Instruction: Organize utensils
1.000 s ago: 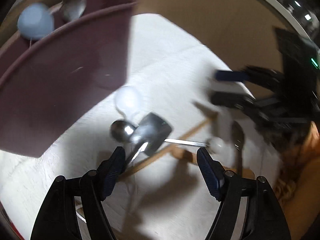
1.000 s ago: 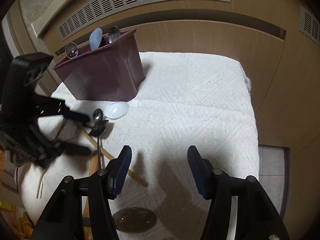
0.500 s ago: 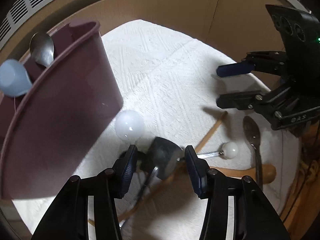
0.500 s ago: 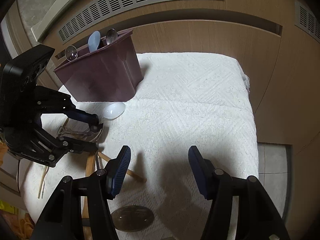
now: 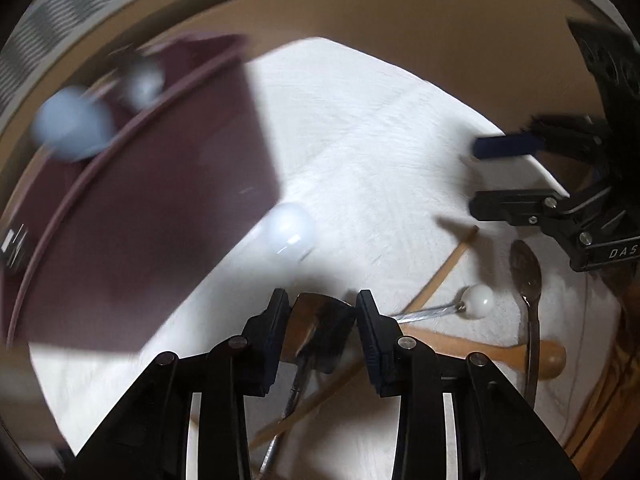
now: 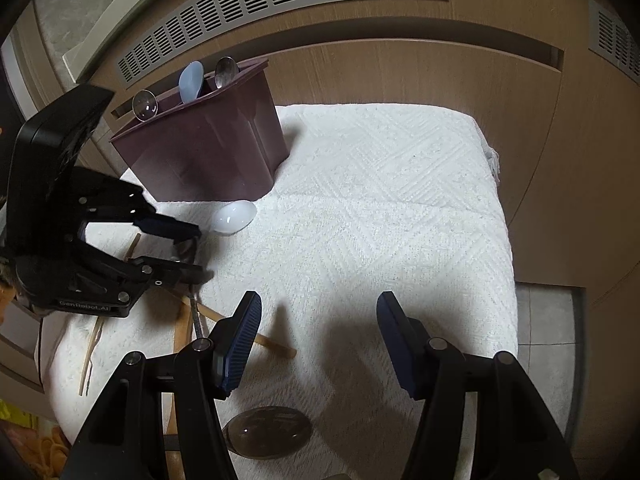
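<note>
The left gripper [image 5: 322, 312] has just been closing, its blue pads now pinching the flat metal scoop [image 5: 320, 330] down on the white towel [image 6: 380, 200], right beside the maroon utensil holder [image 6: 204, 148]. The right gripper [image 6: 318, 334] hovers over bare towel, jaws apart and holding nothing. A white spoon [image 6: 234, 218] lies at the holder's foot.

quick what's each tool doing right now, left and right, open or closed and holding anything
Left tool: jaws have just been closing around the dark metal scoop; firm grip cannot be told.
Right tool: open, holding nothing.
</note>
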The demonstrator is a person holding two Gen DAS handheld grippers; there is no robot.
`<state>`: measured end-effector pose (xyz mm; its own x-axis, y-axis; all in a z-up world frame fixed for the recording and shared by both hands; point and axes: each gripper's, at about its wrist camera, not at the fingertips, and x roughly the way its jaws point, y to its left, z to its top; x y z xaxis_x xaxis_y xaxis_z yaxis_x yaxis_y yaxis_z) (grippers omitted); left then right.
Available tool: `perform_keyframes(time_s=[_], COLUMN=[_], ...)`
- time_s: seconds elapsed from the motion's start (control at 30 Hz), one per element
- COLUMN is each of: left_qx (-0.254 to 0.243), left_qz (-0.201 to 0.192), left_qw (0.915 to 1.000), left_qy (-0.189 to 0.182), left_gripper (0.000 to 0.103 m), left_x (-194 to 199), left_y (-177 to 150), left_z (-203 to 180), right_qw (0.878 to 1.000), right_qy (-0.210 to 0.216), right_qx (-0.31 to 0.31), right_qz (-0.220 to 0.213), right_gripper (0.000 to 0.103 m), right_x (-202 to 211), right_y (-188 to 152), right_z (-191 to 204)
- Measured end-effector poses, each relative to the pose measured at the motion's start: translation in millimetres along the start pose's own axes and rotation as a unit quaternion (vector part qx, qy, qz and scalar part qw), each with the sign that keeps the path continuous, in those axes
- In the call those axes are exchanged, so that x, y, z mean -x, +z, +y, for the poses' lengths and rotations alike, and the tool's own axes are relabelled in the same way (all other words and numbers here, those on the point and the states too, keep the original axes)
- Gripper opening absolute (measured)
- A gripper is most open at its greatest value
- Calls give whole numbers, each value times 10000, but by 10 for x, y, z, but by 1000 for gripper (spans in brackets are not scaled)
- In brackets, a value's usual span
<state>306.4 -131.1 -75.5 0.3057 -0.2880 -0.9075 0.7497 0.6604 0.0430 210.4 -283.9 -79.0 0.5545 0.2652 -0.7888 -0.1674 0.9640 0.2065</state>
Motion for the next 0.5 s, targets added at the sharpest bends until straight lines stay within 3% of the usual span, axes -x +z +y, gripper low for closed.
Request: perform_keyframes(time_s=[0.13,0.2,0.37,0.5], left_qx=[1116,1698,2856,3140], left_qz=[-584,-1047,-1791,-2088], left_qw=[9914,9774,9357,9202], left_qy=[363,702,1041,1051], left_gripper=[34,33,33,32], left_x=[369,610,1037,1137], left_y=[-244,-401,-917,-1184], left_z=[331,511,777,784], right_qw=[9999,9993,9937,9820], right_qy=[-38,-9,261,537], right_qx=[164,354,1076,1762], right_qz=[32,71,195,419], right_gripper=[57,57,57,56], right_x=[7,-17,-149,-345], right_y=[34,87,209,227], right_z=[64,180,688,1154])
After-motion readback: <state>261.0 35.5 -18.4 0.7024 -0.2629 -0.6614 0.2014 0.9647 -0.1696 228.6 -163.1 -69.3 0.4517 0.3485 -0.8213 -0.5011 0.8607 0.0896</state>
